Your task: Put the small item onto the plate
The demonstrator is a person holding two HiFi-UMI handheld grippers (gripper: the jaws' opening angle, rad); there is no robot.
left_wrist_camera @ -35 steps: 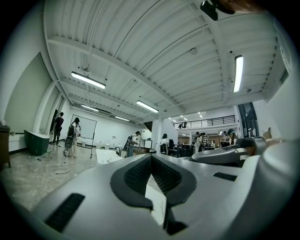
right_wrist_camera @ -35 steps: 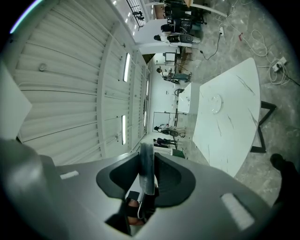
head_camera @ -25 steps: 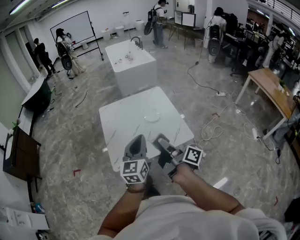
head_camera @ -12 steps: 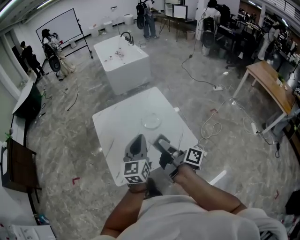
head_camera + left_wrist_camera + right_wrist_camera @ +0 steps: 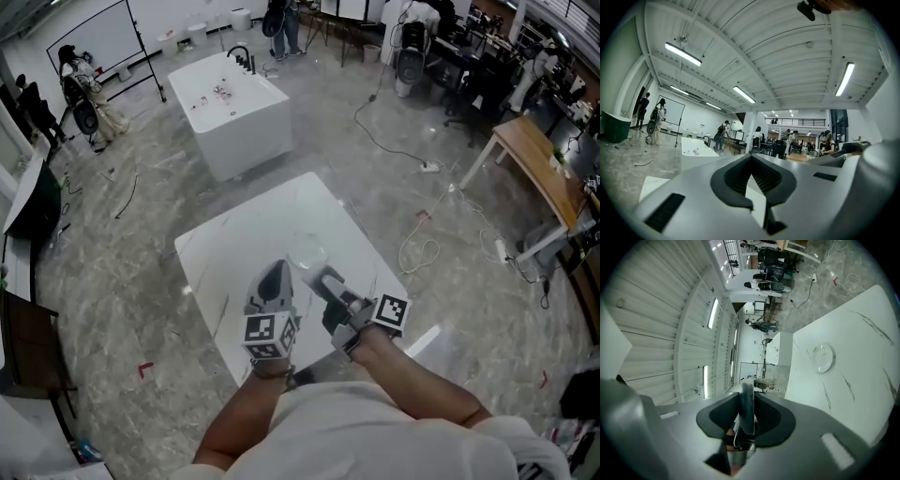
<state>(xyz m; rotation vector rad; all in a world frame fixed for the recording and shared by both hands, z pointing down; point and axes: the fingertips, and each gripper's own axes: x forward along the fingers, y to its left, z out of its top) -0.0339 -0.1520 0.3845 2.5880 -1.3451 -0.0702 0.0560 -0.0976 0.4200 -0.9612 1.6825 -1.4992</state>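
A round clear plate (image 5: 307,251) lies near the far middle of the white marble table (image 5: 225,258); it also shows in the right gripper view (image 5: 822,357). My right gripper (image 5: 324,279) hovers over the table's near part, just short of the plate, shut on a thin grey small item (image 5: 747,401) seen edge-on between its pads. Beside it on the left, my left gripper (image 5: 275,275) is held level, pointing across the room. Its jaws meet at the tips (image 5: 751,156) with nothing between them.
A white counter with a tap (image 5: 230,103) stands beyond the table. At the right is a wooden desk (image 5: 534,155), with cables (image 5: 422,251) on the floor beside the table. Several people stand at the back of the room.
The table and plate have come nearer and lower in the head view. Both grippers now reach over the table's near part, closer to the plate. Their jaws look unchanged.
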